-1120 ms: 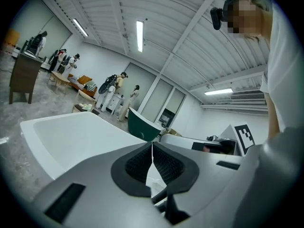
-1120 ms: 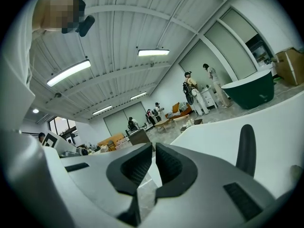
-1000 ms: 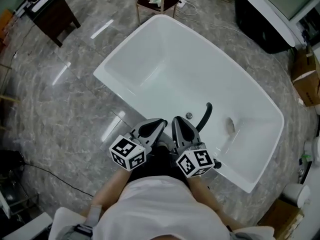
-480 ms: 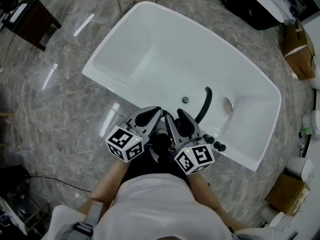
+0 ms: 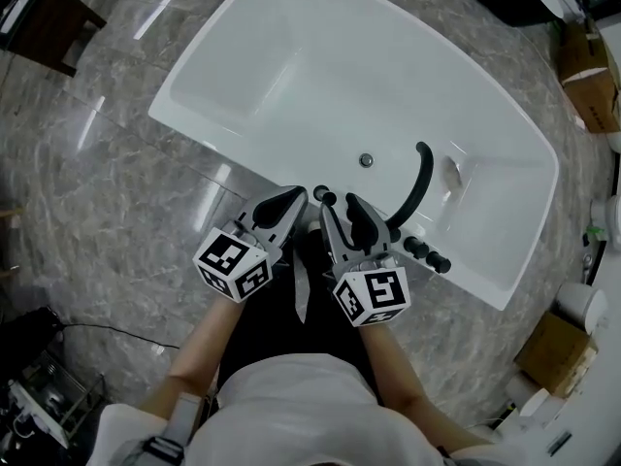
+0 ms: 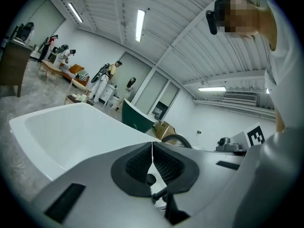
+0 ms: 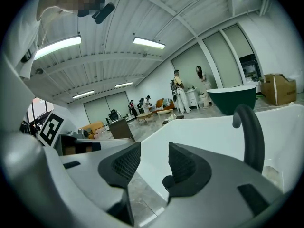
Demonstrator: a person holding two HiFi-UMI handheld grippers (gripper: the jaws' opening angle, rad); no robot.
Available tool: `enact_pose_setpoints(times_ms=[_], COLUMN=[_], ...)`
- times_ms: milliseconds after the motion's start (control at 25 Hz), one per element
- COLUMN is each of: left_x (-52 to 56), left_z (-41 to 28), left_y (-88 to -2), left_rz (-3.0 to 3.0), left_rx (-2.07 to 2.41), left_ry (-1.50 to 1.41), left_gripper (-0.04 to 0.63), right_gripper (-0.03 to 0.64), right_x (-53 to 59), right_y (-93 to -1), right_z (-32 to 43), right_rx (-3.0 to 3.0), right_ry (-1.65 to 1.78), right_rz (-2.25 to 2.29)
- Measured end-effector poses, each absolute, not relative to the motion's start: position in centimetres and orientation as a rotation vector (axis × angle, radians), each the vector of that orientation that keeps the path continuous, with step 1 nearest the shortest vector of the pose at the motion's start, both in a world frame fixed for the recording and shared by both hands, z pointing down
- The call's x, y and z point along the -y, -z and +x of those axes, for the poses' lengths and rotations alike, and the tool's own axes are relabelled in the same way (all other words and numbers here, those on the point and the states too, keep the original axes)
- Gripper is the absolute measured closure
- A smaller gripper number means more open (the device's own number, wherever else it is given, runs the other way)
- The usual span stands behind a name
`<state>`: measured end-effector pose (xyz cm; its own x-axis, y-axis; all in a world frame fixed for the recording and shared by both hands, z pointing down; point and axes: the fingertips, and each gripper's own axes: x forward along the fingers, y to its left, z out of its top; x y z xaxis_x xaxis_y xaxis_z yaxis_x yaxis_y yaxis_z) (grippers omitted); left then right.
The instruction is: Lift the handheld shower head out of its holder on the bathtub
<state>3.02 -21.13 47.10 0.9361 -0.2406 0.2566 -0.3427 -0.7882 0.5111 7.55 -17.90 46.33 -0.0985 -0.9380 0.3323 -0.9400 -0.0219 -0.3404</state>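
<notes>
Bathtub (image 5: 320, 76) basin lies open; black spout (image 5: 419, 184) and knobs (image 5: 427, 252) crowd the near rim.

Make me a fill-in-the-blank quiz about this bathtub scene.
1. The left gripper has its jaws ___, pad against pad.
2. The right gripper has its jaws ___, with nothing between them.
3. The tub is ___ in colour.
4. The curved spout on the tub's rim is ___ in colour.

Missing words: shut; open; white; black.
</notes>
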Motion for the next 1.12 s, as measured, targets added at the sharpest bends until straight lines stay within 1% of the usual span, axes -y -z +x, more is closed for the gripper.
enact_pose_setpoints(times_ms=[360, 720, 1120], left_x=[21.2, 22.5, 21.9], left_z=[3.1, 2.2, 1.9], left_y=[-52.1, -56.6, -60.8], left_rz=[2.476, 2.439, 2.396], left_rx=[0.380, 0.405, 0.404], left_ry=[-0.304, -0.343, -0.383], left_gripper=[0.583, 0.583, 0.583], right_gripper=[0.406, 0.403, 0.405], right_x=[18.1, 19.4, 19.6], right_y=[-52.3, -56.7, -61.8], right_z=[6.8, 6.2, 6.9], right_rx=[2.099, 2.052, 2.024], right_ry=[-0.810, -0.758, -0.788], right_rz=[2.063, 2.017, 1.963])
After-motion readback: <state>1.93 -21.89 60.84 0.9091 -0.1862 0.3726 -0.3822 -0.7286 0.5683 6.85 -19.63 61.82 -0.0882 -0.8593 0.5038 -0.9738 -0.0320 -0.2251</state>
